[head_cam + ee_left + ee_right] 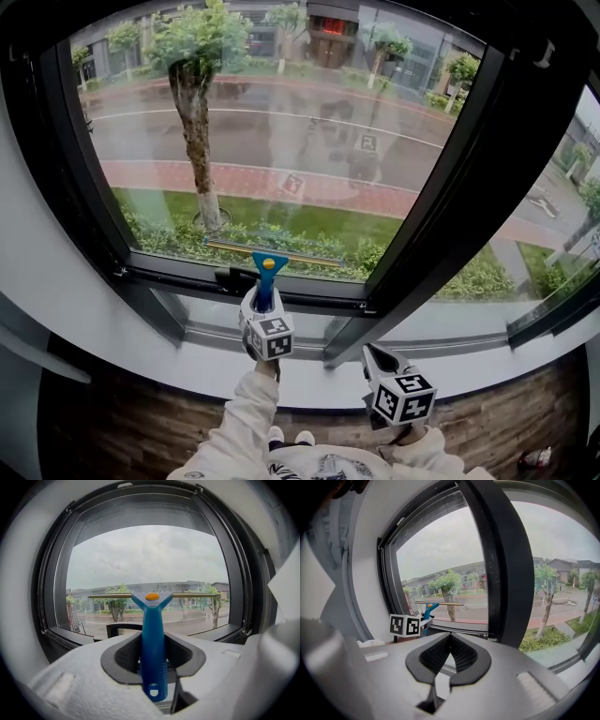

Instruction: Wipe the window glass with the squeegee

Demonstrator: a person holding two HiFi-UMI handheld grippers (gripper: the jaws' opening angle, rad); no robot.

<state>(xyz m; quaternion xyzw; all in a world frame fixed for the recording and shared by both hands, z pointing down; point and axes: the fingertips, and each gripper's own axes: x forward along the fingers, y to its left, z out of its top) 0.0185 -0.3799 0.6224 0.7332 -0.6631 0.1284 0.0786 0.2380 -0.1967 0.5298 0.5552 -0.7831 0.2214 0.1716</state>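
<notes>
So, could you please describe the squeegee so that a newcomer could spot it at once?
Find the big black-framed window pane with the tree trunk behind it. At its bottom edge, the left tool grips a blue-handled plastic squeegee with an orange button and a thin brassy blade bar; nothing else there is blue.

Stock on view: blue squeegee (266, 279), one, bearing one orange button (152, 596); hand-held grippers, two, being the left gripper (264, 298) and the right gripper (373, 352). Marker cubes (272, 337), two, one mounted on each gripper. White sleeves (239, 422), two.
</notes>
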